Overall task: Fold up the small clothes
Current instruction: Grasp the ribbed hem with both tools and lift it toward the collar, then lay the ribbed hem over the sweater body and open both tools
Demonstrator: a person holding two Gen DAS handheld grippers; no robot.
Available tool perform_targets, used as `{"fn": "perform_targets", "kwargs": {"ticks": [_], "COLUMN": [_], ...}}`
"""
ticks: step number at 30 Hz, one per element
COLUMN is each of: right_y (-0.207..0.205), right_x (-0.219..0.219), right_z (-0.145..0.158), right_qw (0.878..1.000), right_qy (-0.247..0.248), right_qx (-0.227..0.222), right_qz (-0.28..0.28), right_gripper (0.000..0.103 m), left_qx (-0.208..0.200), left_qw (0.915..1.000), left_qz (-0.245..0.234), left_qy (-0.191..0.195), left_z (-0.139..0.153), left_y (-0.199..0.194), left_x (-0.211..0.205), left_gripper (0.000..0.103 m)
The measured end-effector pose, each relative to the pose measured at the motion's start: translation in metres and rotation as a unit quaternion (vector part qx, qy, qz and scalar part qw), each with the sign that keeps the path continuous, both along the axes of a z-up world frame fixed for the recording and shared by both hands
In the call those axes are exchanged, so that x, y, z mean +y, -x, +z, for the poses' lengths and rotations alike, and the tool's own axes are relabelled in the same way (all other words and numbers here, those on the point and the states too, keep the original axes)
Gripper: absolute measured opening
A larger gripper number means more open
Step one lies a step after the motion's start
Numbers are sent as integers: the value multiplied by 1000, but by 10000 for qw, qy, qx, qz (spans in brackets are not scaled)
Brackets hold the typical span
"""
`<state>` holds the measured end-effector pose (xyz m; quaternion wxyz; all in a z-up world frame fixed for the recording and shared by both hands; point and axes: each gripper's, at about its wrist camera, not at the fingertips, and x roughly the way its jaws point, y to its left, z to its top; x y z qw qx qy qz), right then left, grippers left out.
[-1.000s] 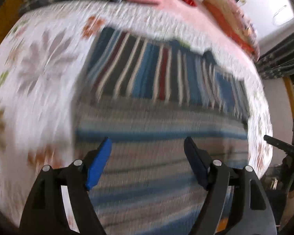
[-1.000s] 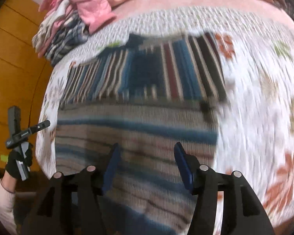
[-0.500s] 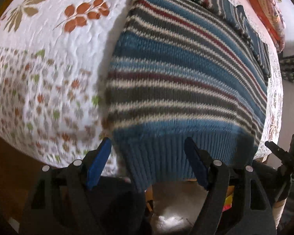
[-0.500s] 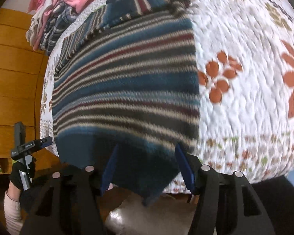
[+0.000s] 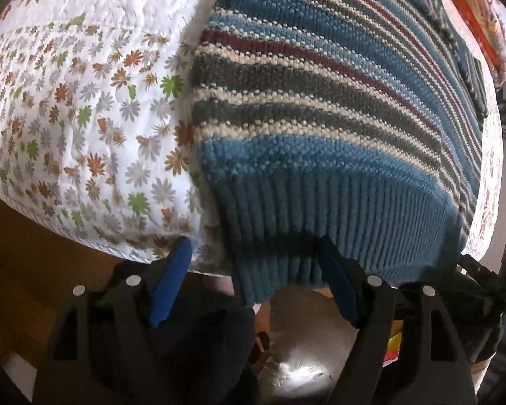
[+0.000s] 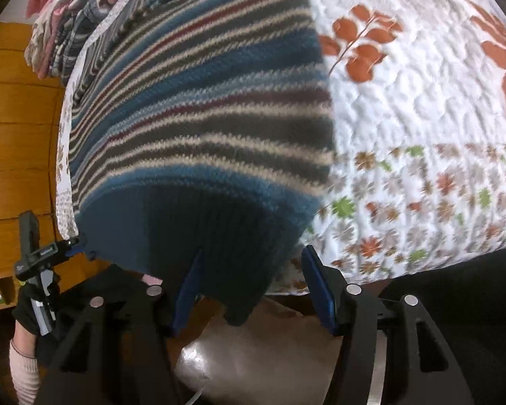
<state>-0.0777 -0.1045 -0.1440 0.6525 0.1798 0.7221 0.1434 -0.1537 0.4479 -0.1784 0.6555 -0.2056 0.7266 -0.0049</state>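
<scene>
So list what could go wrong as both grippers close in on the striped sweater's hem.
1. The blue ribbed hem of the striped knit sweater overhangs the floral quilted bedspread; a tug may slide it off.
2. The open left gripper sits at the hem's corner and may also pinch the bedspread.
3. The open right gripper might catch only one knit layer.

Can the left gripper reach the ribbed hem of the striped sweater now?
Probably yes. The left gripper is open, and the ribbed hem hangs over the edge of the floral quilt between its fingers, with nothing in front.
</scene>
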Motion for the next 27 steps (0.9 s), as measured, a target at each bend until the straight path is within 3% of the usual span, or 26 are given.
{"fn": "perform_targets", "kwargs": {"ticks": [3, 7, 9, 10, 11, 15, 17, 20, 27], "right_y": [1, 0, 0, 0, 1, 0, -1, -5, -30], "right_x": [8, 14, 15, 13, 12, 10, 8, -4, -18], "right_z": [-7, -12, -12, -11, -10, -5, 0, 13, 52], "right_qw": [9999, 9994, 9996, 9998, 9999, 9999, 9996, 9982, 9917], "right_qy": [78, 264, 174, 77, 33, -84, -252, -555, -1094], "right_qx": [14, -20, -4, 7, -9, -63, -102, -243, -586], "right_qz": [112, 234, 208, 166, 157, 138, 69, -44, -329], "right_gripper": [61, 42, 31, 19, 14, 11, 10, 9, 9], "left_qx": [8, 2, -18, -18, -29, -86, -129, -306, -1133], "left_qw": [10000, 10000, 9999, 9996, 9995, 9993, 9985, 9959, 9792], "left_qz": [34, 10, 17, 32, 35, -32, 42, 196, 534], "left_qy": [25, 55, 146, 269, 302, 373, 522, 833, 1593], "left_z": [-3, -5, -5, -4, -7, -6, -3, 7, 46], "left_y": [1, 4, 6, 7, 8, 17, 18, 18, -1], "left_x": [-6, -15, -19, -20, -30, -46, -50, -45, -42], "left_gripper": [75, 68, 58, 51, 40, 24, 9, 8, 8]}}
